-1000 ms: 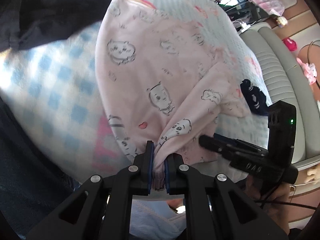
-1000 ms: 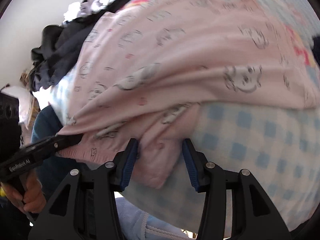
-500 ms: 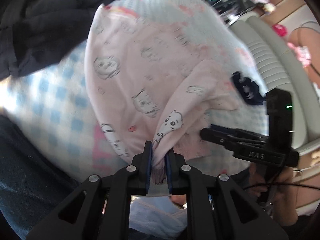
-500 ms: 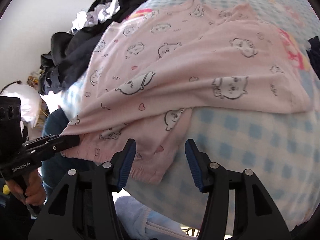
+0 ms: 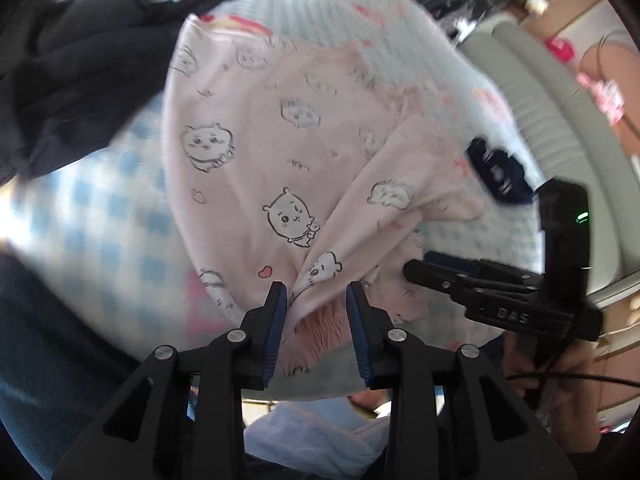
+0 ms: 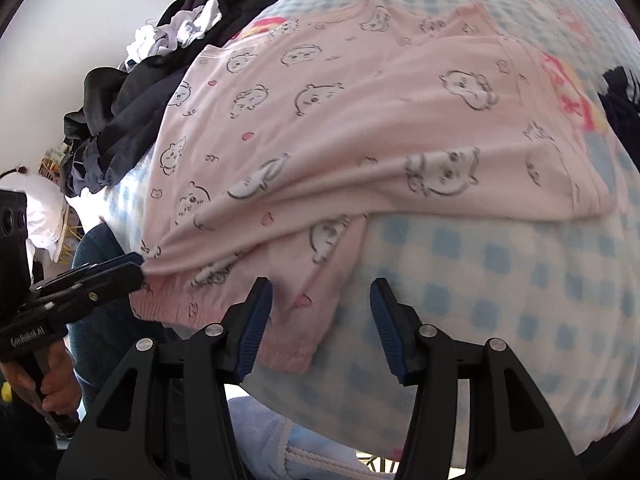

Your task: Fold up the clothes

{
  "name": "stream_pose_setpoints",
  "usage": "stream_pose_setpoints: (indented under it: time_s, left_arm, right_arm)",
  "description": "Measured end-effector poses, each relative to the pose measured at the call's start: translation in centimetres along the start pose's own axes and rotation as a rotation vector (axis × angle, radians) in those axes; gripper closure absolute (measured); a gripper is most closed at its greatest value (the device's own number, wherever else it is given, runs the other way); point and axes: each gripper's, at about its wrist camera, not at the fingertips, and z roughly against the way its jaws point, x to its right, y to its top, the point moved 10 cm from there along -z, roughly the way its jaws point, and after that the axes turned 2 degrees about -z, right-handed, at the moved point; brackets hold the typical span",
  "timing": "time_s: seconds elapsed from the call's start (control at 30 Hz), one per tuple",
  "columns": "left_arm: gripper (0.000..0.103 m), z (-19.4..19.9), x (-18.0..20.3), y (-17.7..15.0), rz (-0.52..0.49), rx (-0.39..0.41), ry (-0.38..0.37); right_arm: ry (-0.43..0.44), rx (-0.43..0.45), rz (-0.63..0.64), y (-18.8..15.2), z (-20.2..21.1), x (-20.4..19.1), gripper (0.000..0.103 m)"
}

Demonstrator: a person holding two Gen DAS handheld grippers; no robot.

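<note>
Releasing is the step in hand: the left gripper (image 5: 316,300) has its jaws opening, blue pads apart, with a bunched fold of the pink cartoon-print pyjama garment (image 5: 280,152) between the fingers (image 5: 277,312) and no longer squeezed. The right gripper (image 6: 320,320) stands with jaws parted over the garment's ribbed hem corner (image 6: 288,344), pads clear of the cloth on both sides, gripping nothing. Judgement: to do this well, let the pads clear the fold fully before lifting away, so that the cloth is not dragged back off the crease; lift straight out along the fingers, then smooth the raised ridge that runs from the hem across the garment before the next fold. Risk: the hem lies at the near edge of the bed and could slide off if tugged. The garment lies spread, front up, on a bed under a blue-and-white checked blanket (image 6: 500,300). A heap of dark clothes (image 6: 132,92) with some white pieces sits beyond the garment's far side, touching or nearly so; cannot tell which. A small navy item (image 5: 498,174) lies on the blanket just beside the garment. A pale ribbed padded surface (image 5: 552,112) borders the bed.
</note>
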Motion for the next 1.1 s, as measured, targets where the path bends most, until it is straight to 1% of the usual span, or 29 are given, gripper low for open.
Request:
stream_pose_setpoints:
  time_s: [0.07,0.1,0.17,0.2,0.3,0.33,0.4,0.5,0.6,0.67,0.7,0.77,0.83,0.9,0.97,1.03,1.1]
  left_arm:
    - [0.071,-1.6,-0.5,-0.6,-0.014,-0.068,0.039]
    - [0.071,-2.3,-1.0,-1.0,-0.032,-0.09,0.074]
    - [0.069,-2.2,-1.7,-1.6,-0.039,-0.098,0.092]
    - [0.069,-1.9,-2.2,-1.7,-0.022,-0.097,0.093]
    - [0.069,-0.5,-2.9,-1.6,0.029,-0.073,0.052]
    - [0.07,0.1,-2.7,-1.4,0.028,-0.053,0.045]
    - [0.07,0.8,-1.5,-1.0,-0.003,-0.017,0.02]
    - [0.069,0.7,0.7,-0.6,-0.048,0.005,-0.018]
    - [0.069,-1.1,1.4,-0.4,-0.104,-0.027,0.05]
    - [0.069,-2.1,0.1,-0.9,-0.126,-0.073,0.116]
    - [0.067,-2.5,-0.5,-1.1,-0.136,-0.094,0.147]
    - [0.068,-2.0,-1.6,-1.3,-0.105,-0.096,0.139]
    - [0.067,-1.2,-2.6,-1.3,-0.067,-0.087,0.122]
    - [0.067,-0.5,-2.8,-1.1,-0.05,-0.071,0.113]
    - [0.069,0.1,-2.3,-0.6,-0.038,-0.052,0.09]
    - [0.069,0.5,-0.8,0.0,-0.064,-0.023,0.063]
    - [0.069,0.7,1.2,1.0,-0.115,0.004,0.036]
  right_arm:
    - [-0.017,-0.013,0.008,-0.2,-0.9,-0.4,0.051]
    - [-0.03,-0.015,0.014,-0.5,-1.1,-0.3,0.051]
    - [-0.049,-0.017,0.022,-1.0,-1.4,0.1,0.052]
    - [-0.045,-0.015,0.011,-1.2,-1.0,0.6,0.052]
    - [-0.015,0.0,-0.045,-1.5,0.1,1.9,0.052]
    - [-0.004,0.007,-0.063,-1.5,0.5,2.1,0.052]
    - [0.011,0.025,-0.078,-1.3,1.2,2.0,0.05]
    - [0.034,0.042,-0.043,-0.9,1.3,0.4,0.05]
    - [0.025,0.02,-0.017,-1.2,0.1,-0.3,0.05]
    - [0.003,-0.002,-0.023,-1.8,-0.8,0.2,0.05]
    - [0.001,-0.009,-0.034,-2.1,-1.1,0.6,0.051]
    - [0.016,-0.001,-0.06,-2.5,-0.4,1.5,0.052]
    - [-0.006,0.011,-0.065,-2.5,0.4,2.4,0.052]
    - [-0.009,0.024,-0.088,-2.4,1.1,3.0,0.051]
    - [0.019,0.043,-0.118,-1.9,2.0,3.2,0.05]
    - [0.035,0.066,-0.141,-1.4,2.9,3.6,0.05]
    - [0.022,0.091,-0.175,-0.6,4.1,4.5,0.05]
